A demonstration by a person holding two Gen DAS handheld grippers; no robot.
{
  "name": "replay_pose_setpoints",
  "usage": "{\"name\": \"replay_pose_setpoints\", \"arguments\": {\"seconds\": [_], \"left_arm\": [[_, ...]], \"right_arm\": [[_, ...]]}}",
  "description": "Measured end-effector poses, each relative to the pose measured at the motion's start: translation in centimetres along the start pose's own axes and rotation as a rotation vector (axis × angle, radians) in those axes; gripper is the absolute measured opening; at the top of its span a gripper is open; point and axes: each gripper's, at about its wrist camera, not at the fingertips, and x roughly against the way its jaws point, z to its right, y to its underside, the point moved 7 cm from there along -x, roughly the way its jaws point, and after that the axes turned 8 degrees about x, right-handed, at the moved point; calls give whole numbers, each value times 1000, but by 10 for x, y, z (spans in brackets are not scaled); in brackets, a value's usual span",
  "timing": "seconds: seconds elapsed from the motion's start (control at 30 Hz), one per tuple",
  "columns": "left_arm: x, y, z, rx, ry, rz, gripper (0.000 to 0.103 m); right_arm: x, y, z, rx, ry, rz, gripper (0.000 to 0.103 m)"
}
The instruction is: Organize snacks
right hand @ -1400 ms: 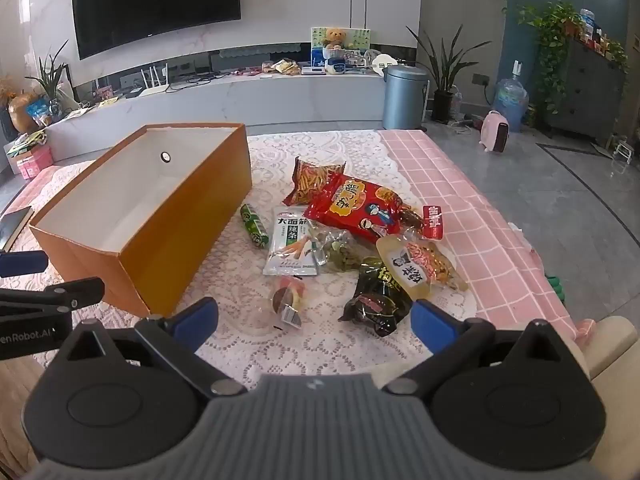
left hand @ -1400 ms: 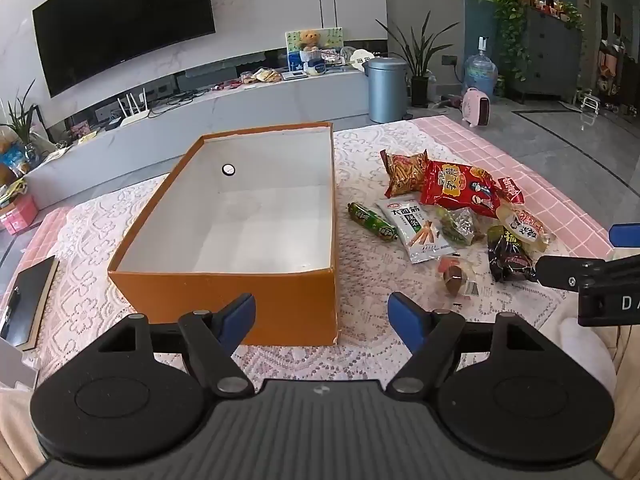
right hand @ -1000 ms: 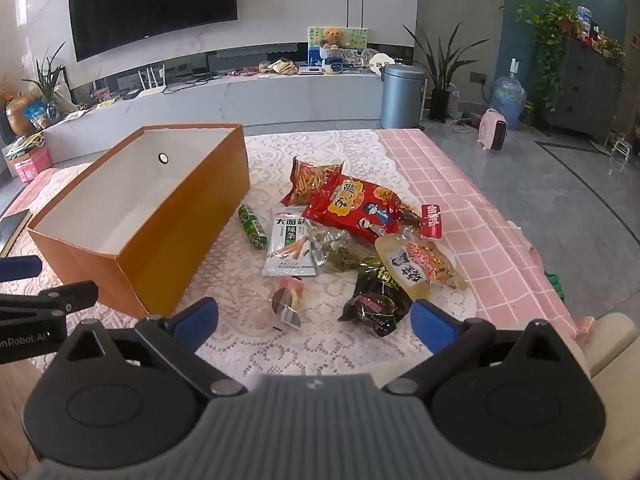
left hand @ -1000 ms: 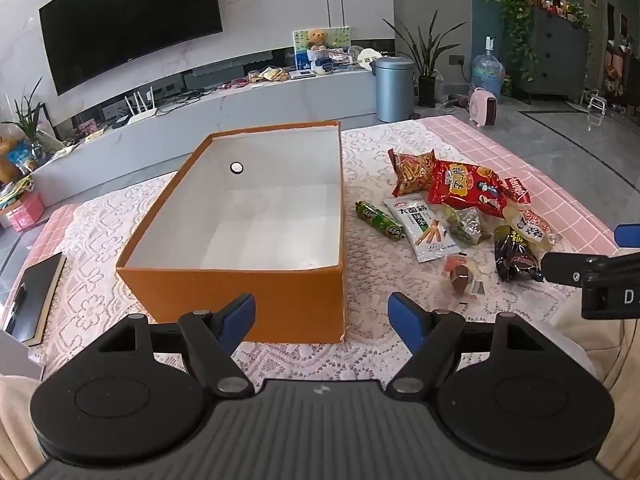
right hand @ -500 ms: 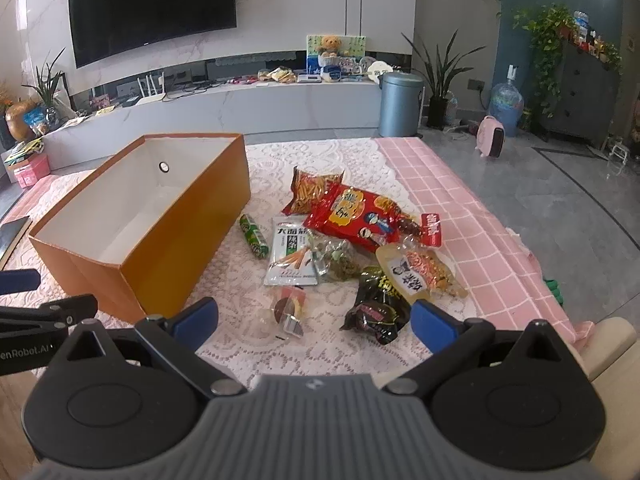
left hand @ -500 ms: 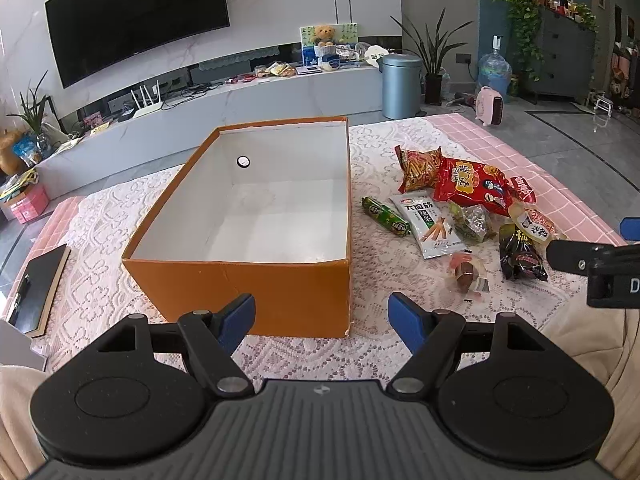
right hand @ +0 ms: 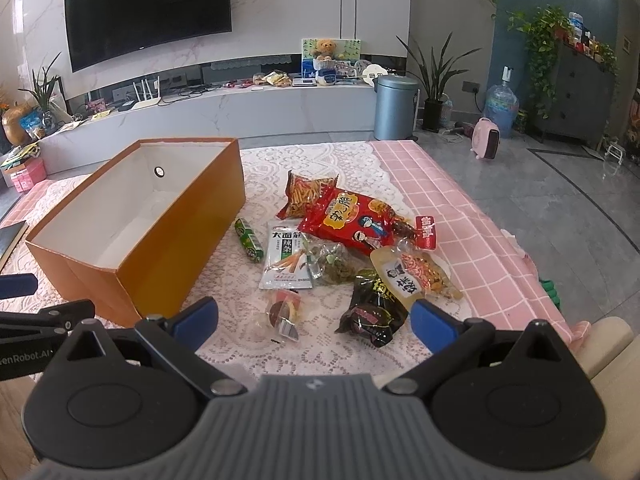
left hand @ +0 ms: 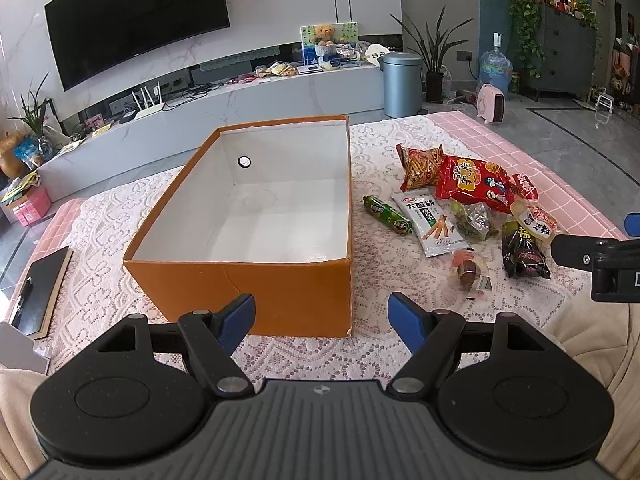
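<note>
**Both grippers spread, snacks unsorted**

The left gripper (left hand: 321, 317) is held with fingers spread before the orange box (left hand: 256, 280), seemingly empty. Ahead of the right gripper (right hand: 314, 319), likewise spread and holding nothing, the snack packets (right hand: 352, 224) are seen heaped on the lace tablecloth (right hand: 240, 340).
</note>
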Motion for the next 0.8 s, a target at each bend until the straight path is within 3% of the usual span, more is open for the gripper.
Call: {"name": "replay_pose_setpoints", "arguments": {"seconds": [0.8], "left_arm": [[1, 1, 0, 3, 1, -5, 89]], "right_arm": [[0, 1, 1, 3, -1, -1, 100]]}}
